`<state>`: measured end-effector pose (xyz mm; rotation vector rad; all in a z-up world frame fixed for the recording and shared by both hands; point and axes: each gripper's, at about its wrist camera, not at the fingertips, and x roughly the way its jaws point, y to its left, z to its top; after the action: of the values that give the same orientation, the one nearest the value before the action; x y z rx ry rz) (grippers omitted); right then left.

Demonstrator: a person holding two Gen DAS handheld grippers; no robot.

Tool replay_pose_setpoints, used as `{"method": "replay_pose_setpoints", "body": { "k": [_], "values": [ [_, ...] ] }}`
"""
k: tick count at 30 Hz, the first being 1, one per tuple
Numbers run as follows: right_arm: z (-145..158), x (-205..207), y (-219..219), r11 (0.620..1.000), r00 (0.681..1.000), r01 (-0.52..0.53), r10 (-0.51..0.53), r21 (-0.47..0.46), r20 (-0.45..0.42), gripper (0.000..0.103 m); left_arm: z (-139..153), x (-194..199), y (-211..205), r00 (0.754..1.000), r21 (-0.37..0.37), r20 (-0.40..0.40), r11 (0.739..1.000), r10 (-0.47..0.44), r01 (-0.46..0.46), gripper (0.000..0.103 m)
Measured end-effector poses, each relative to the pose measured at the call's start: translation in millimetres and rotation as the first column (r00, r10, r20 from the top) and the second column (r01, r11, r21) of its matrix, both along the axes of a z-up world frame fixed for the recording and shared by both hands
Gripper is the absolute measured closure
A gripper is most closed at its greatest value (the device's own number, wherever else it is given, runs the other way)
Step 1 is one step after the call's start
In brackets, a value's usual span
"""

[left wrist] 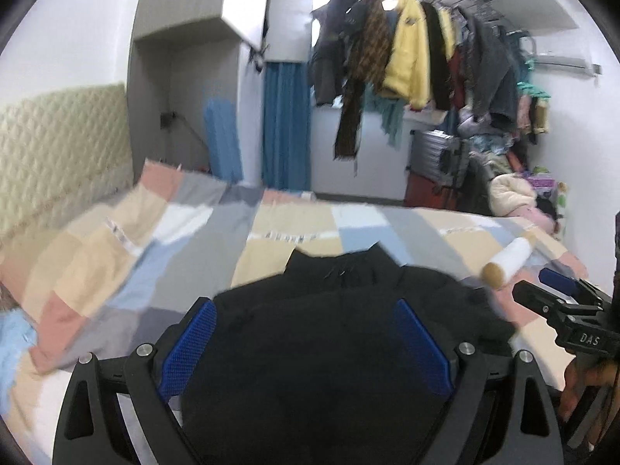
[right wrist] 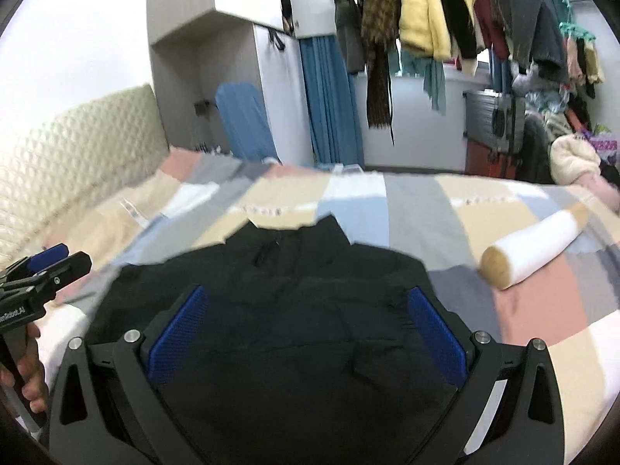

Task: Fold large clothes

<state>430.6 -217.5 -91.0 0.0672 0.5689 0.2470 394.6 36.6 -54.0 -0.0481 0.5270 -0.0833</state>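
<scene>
A black garment (left wrist: 329, 333) lies spread on the patchwork bed cover, its collar pointing away from me; it also shows in the right wrist view (right wrist: 294, 310). My left gripper (left wrist: 306, 317) is open above the garment, blue pads wide apart, holding nothing. My right gripper (right wrist: 308, 306) is open above the same garment, also empty. The right gripper appears at the right edge of the left wrist view (left wrist: 542, 290), and the left gripper at the left edge of the right wrist view (right wrist: 58, 259).
A patchwork bed cover (left wrist: 193, 240) covers the bed. A white roll with tan ends (right wrist: 538, 244) lies right of the garment. A padded headboard (left wrist: 58, 155) is at left. A rack of hanging clothes (left wrist: 426, 58) and a suitcase stand beyond the bed.
</scene>
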Motion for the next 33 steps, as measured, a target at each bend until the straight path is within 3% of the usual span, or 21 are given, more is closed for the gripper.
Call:
{"method": "replay_pose_setpoints", "body": {
  "k": [3,8,15,19,24,28,33],
  "values": [
    [35.9,-36.5,-4.2,1.000,0.999,-0.001,0.003,-0.028,0.054,0.000,37.4,-39.0,-1.3,0.999,-0.002,0.044,1.000,-0.006,0.007,0.003],
    [93.9,-101.9,-14.6,0.996,0.988,-0.006,0.019,-0.083,0.152,0.000,88.9,-100.4,-5.3,0.996,-0.038,0.094,0.999,-0.010,0.013,0.003],
    [135.0,-165.6,-34.0,0.999,0.986,0.018,-0.011,-0.040,0.163,0.000,126.8,-179.3,-18.9,0.990,-0.028,0.137,0.998,-0.043,0.047,0.001],
    [131.0,-200.5,-42.8,1.000,0.990,0.023,-0.024,0.008,0.138,0.000,122.4,-220.9,-27.2,0.986,0.004,0.156,0.999,-0.051,0.051,0.001],
    [108.5,-236.0,-42.4,1.000,0.996,-0.009,0.008,0.004,0.089,0.000,100.9,-257.9,-28.1,0.989,-0.022,0.122,0.996,-0.084,0.087,0.001],
    [79.1,-263.6,-43.8,1.000,0.999,-0.020,0.021,-0.017,0.044,0.000,77.6,-276.9,-29.6,0.990,-0.049,0.085,0.992,-0.111,0.115,0.001],
    [46.9,-289.1,-55.5,0.998,0.999,-0.033,0.034,0.052,-0.014,0.000,48.0,-287.6,-35.5,0.988,-0.070,0.046,0.986,-0.149,0.152,0.001]
  ]
}}
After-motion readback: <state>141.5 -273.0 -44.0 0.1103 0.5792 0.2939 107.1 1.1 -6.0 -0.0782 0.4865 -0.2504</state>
